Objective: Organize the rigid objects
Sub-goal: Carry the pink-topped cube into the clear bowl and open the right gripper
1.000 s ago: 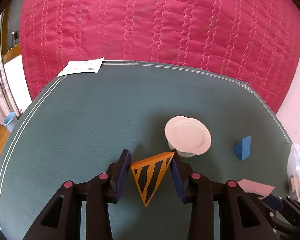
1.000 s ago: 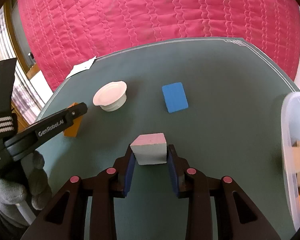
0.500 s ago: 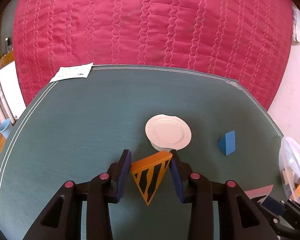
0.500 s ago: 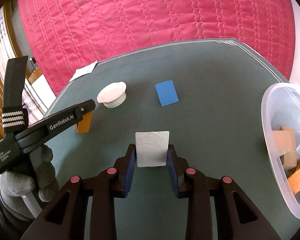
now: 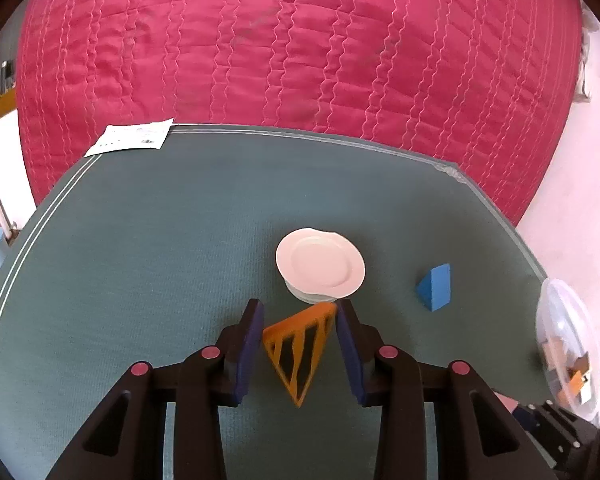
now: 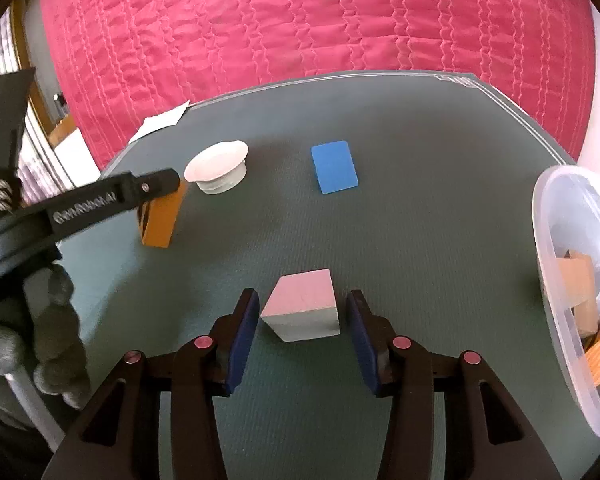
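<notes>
Two grippers work near the clear tub (image 6: pixel 560 280): the left gripper (image 5: pixel 300 344) pinches a striped orange wedge (image 5: pixel 300 350) well left of it, while the right gripper (image 6: pixel 302 330) stands spread around a pink-topped block (image 6: pixel 303 308) resting nearer; both look light, stiff, best held by flat sides

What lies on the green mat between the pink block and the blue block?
Nothing. In the right wrist view, only bare green mat shows between the pink block and the blue block.
</notes>
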`<state>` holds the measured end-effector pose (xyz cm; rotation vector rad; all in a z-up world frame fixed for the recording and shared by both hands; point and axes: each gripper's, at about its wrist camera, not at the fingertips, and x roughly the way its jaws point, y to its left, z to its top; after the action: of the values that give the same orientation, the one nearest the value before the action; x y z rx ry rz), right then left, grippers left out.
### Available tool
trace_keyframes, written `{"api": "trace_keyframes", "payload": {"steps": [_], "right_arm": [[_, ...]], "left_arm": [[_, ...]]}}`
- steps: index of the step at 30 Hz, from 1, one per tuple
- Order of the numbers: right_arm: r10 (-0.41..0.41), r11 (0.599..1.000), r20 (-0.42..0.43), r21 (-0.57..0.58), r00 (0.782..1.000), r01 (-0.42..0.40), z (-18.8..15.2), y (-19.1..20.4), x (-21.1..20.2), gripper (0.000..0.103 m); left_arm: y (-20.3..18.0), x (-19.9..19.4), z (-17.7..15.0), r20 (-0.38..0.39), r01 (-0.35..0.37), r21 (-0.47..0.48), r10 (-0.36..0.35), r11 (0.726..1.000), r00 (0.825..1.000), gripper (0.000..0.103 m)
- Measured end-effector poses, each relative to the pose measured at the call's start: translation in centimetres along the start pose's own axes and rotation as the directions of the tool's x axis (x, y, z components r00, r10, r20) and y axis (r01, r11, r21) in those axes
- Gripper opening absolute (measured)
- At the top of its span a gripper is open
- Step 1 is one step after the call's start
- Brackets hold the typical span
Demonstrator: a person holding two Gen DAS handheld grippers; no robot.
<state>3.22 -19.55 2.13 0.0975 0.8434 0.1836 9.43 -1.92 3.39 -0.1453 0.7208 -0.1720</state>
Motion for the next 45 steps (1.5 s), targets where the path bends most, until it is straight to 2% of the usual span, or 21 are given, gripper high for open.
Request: {"api": "trace_keyframes", "payload": {"steps": [1,2,10,18,21,25,31,36,39,45], "right_arm": [[-0.006,1.0,0.0,-0.006,1.0,0.006,0.0,0.1,0.0,0.041],[-0.011,1.0,-0.002,-0.012,1.0,0.011,-0.1,0.2,0.1,0.032],[0.012,1.0,0.03,0.008,0.999,-0.012,-0.4,-0.4,-1.6,0.032],[-0.012,0.998,0.137,0.062,0.991,0.003,0.5,-2.7,-5.8,0.032],[-0.04,0.996,0.173,0.089,0.984,0.025,0.9,-4.0,-7.3,0.032],[-0.087,0.99,0.214,0.129,0.973,0.06,1.1,-6.0,-9.1,0.032],[-0.193,0.969,0.261,0.204,0.946,0.141,1.2,-9.3,-11.0,0.032],[-0.276,0.942,0.256,0.264,0.927,0.208,0.8,-11.9,-11.5,0.035],[-0.284,0.935,0.255,0.287,0.924,0.208,0.4,-12.8,-11.5,0.046],[-0.287,0.936,0.265,0.284,0.921,0.21,-0.2,-13.1,-11.6,0.047]], "left_arm": [[0.0,-0.1,0.0,0.003,0.005,-0.002,-0.005,1.0,1.0,0.039],[0.0,-0.2,0.1,0.006,0.009,-0.002,-0.009,1.0,1.0,0.039],[0.4,-0.8,0.3,0.018,0.022,-0.012,-0.022,1.0,1.0,0.037],[0.7,0.0,-0.1,-0.018,0.009,-0.006,-0.009,1.0,1.0,0.039],[0.4,0.2,-0.3,-0.025,-0.003,0.011,0.003,1.0,1.0,0.04],[0.4,0.6,-0.6,-0.036,-0.013,0.022,0.014,1.0,0.999,0.046],[0.6,1.4,-0.8,-0.052,-0.037,0.033,0.038,0.999,0.998,0.052],[1.2,1.8,-0.7,-0.06,-0.049,0.026,0.05,0.998,0.997,0.053],[1.4,2.1,-0.7,-0.066,-0.056,0.021,0.057,0.998,0.996,0.053],[0.9,2.4,-0.7,-0.073,-0.059,0.051,0.062,0.997,0.995,0.053]]}}
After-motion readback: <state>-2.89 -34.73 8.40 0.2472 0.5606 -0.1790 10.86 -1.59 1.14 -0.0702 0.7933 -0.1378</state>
